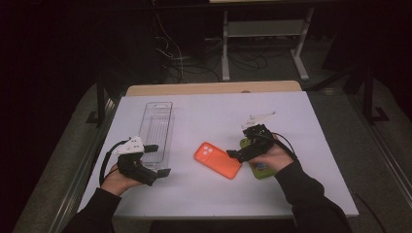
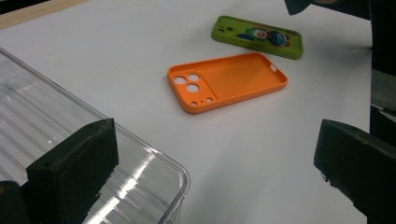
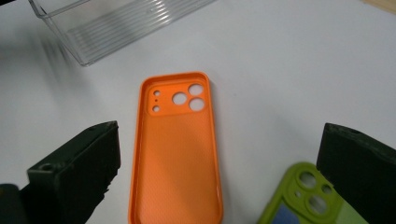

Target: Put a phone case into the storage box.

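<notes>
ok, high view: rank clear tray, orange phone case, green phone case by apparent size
1. clear tray, plainly the largest, long and narrow.
2. orange phone case.
3. green phone case, though unsure: the right gripper and hand cover part of it. In the left gripper view the two cases look alike in size.

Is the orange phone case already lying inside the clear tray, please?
No, the orange phone case lies on the white table, apart from the clear tray.

Your left gripper (image 1: 156, 160) sits low at the near left, jaws spread wide with nothing between the fingertips. Your right gripper (image 1: 235, 154) angles in from the right, forearm bent inward, jaws also wide apart and nothing clamped between the fingertips.
</notes>
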`<state>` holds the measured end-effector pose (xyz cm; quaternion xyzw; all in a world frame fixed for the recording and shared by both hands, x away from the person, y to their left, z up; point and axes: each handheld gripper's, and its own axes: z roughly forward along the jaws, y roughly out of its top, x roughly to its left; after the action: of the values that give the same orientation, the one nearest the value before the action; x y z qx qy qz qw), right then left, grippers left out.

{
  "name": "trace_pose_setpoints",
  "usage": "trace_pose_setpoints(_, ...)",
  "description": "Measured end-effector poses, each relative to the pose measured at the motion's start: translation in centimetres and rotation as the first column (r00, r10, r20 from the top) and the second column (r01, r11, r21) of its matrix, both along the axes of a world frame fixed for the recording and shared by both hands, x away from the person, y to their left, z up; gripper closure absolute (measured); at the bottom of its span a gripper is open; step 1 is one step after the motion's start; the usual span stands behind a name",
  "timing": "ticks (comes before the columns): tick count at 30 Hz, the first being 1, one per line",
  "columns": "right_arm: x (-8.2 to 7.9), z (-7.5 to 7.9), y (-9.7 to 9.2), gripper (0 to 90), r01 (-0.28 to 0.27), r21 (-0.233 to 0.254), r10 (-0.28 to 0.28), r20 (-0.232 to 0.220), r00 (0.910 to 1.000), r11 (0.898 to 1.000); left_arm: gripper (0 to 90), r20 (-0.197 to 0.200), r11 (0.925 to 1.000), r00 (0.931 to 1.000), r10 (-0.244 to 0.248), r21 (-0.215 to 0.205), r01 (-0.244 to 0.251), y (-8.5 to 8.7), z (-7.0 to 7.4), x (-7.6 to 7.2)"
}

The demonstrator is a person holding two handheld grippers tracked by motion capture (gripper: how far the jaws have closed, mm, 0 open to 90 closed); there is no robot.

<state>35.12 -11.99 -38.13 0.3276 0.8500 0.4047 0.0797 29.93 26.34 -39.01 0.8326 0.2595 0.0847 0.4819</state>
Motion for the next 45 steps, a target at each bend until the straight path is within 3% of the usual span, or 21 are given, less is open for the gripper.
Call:
trace_pose_setpoints(6,0.8,-0.3,2.0,0.0,-0.025,-0.018,0.025,-0.011,0.9996,1.0,0.0,-0.002,1.0,1.0,0.005,-0.008,-0.005,0.0,0.0,0.0)
trace_pose_setpoints(16,1.1,-1.2,3.7,0.0,-0.049,-0.073,0.046,-0.036,0.9983,0.996,0.0,0.0,0.9999,1.0,0.007,-0.014,-0.007,0.0,0.0,0.0)
trace_pose_setpoints(20,1.0,-1.9,4.0,0.0,-0.063,-0.12,0.058,-0.042,0.9974,0.991,0.0,0.0,0.9999,1.0,0.005,-0.016,-0.005,0.0,0.0,0.0)
trace_pose_setpoints(26,0.6,-2.9,4.4,0.0,-0.076,-0.156,0.062,-0.088,0.9942,0.985,0.0,0.001,0.9999,1.0,0.005,-0.015,-0.005,0.1,0.0,0.0)
trace_pose_setpoints(35,-0.1,-4.0,4.8,0.0,-0.093,-0.195,0.072,-0.112,0.9911,0.976,0.0,-0.001,0.9999,1.0,0.004,-0.014,-0.004,0.0,0.0,0.0)
trace_pose_setpoints(41,-0.3,-5.1,4.7,0.9,-0.106,-0.25,0.077,-0.121,0.9896,0.963,0.0,-0.003,0.9999,1.0,0.002,-0.011,-0.002,0.0,0.0,0.0)
trace_pose_setpoints(45,-0.6,-5.3,4.8,2.6,-0.107,-0.246,0.074,-0.141,0.9873,0.963,0.0,-0.006,1.0,1.0,-0.001,-0.006,0.001,0.0,0.0,-0.1)
